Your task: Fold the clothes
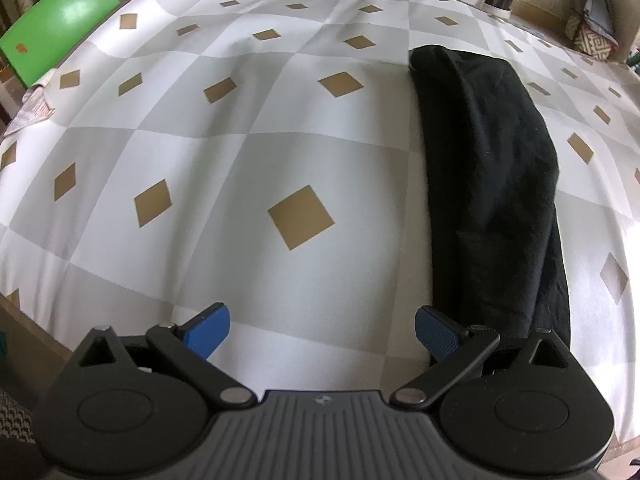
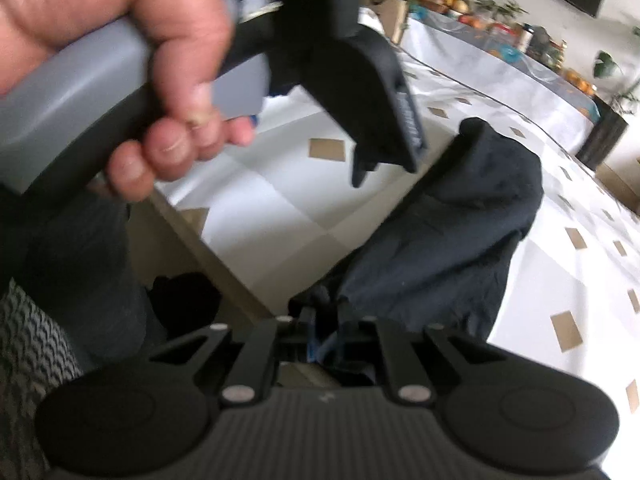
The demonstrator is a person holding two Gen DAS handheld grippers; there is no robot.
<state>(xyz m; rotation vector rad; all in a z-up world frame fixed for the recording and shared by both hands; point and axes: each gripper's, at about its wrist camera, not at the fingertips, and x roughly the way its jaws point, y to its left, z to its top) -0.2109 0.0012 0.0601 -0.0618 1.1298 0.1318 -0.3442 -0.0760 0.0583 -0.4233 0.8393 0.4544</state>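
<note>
Left wrist view shows your left gripper (image 1: 322, 330) spread wide over the bare surface (image 1: 240, 140), just beside the black garment (image 1: 492, 184) folded into a long strip toward the right edge. Your right gripper (image 2: 326, 344) looks pinched on its near end; next, probably carry that end across to the far one.

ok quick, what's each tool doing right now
left tool: open, holding nothing, beside the black garment.
right tool: closed on the black garment's near edge.
</note>
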